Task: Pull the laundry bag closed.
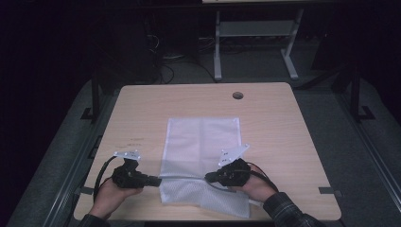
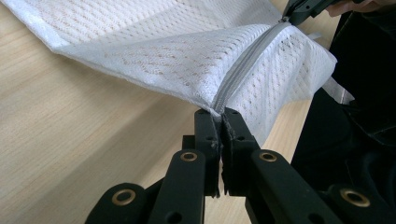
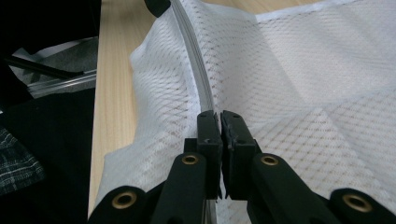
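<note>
Right, your left claw (image 2: 221,122) is pinched tight on the end of the zipper (image 2: 247,63) of the white mesh bag (image 1: 201,142), and your right claw (image 3: 219,122) is clamped on that same zipper line further along, so the grey strip runs taut between them. Out from there, the bag's near edge is lifted off the wooden surface (image 1: 283,123) while its far part lies flat around the middle, with a small round hole (image 1: 238,95) in the surface near the far edge.
</note>
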Available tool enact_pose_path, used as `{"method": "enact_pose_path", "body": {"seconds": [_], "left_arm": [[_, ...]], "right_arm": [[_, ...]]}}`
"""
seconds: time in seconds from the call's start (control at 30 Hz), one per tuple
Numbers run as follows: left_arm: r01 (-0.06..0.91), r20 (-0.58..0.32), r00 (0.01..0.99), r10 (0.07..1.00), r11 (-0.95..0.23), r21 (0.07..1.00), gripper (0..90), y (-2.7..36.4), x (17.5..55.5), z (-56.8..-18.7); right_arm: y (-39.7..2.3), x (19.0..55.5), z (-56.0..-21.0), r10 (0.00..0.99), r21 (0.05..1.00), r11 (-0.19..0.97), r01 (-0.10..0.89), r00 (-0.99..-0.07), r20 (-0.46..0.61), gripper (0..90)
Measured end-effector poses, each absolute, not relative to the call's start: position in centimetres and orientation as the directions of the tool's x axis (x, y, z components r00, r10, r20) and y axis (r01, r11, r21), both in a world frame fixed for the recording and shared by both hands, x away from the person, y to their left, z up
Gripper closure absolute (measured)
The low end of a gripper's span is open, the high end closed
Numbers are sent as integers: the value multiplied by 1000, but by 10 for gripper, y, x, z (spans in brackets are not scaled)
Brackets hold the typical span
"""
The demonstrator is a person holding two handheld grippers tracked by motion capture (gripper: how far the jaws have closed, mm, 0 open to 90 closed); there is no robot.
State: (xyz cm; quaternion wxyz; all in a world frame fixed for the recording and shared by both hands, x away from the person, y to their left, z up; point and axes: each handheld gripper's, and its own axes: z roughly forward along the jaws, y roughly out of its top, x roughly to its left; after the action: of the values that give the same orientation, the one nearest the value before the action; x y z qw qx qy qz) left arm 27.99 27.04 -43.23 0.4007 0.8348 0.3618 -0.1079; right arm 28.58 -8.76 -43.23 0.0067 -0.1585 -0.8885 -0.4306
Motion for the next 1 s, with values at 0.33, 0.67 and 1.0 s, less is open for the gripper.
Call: {"method": "enact_pose_path", "body": {"seconds": [0.33, 0.67, 1.0], "left_arm": [[694, -473, 712, 519, -414, 590, 862, 270, 279, -432], [694, -473, 711, 520, -415, 588, 863, 270, 279, -432], [698, -475, 708, 523, -412, 586, 863, 272, 279, -432]], "right_arm": [[-91, 284, -432, 283, 762, 578, 294, -947, 151, 867], [-99, 283, -431, 295, 761, 574, 302, -943, 152, 868], [-111, 282, -430, 318, 761, 565, 319, -935, 156, 868]]}}
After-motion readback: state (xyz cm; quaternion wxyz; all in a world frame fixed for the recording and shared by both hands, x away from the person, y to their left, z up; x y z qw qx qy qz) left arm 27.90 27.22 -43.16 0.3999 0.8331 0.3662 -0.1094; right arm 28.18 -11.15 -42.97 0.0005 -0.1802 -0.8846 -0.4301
